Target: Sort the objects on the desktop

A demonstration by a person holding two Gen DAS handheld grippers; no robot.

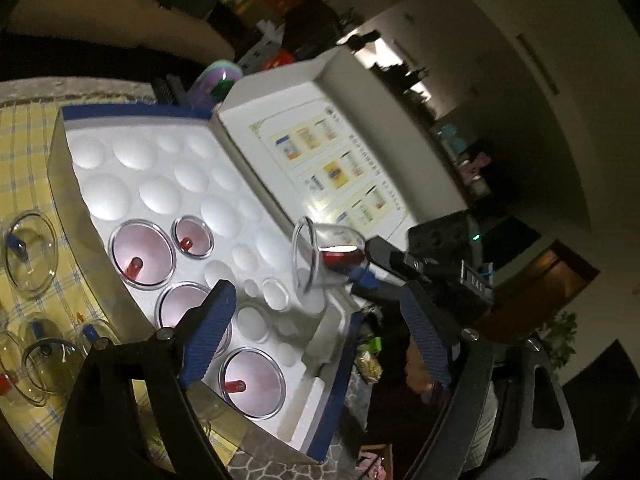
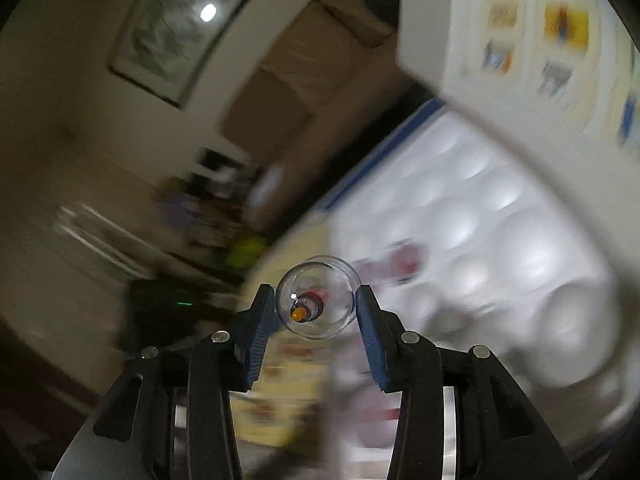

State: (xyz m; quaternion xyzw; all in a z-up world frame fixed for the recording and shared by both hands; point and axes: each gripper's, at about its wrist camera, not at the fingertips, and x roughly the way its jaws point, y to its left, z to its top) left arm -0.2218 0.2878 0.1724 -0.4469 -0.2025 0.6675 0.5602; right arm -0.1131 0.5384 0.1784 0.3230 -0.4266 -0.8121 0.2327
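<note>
The right gripper (image 2: 316, 312) is holding a small clear cup (image 2: 318, 298) between its blue pads, one pad pressing on each side of the round wall. The cup's long axis is running straight along the fingers: its red-tipped stem is pointing back at the wrist and its open mouth is facing away, toward the foam tray (image 2: 480, 220).

Seen from the left wrist, the same cup (image 1: 320, 256) is hanging in the air over the near right part of the foam tray (image 1: 224, 200), lying on its side with its mouth turned toward the empty round hollows. The left gripper (image 1: 320, 340) is standing wide open with nothing between its pads, above the tray's near corner.

Further in, four cups are already sitting in hollows on the tray's near left side, among them a large cup (image 1: 142, 254) and a smaller one (image 1: 192, 237). Past the tray's left edge, several loose cups (image 1: 30, 252) are waiting on the yellow checked cloth (image 1: 24, 152).

I judge the right hand is nearer; the cup needs tipping mouth-up over a matching small hollow.
</note>
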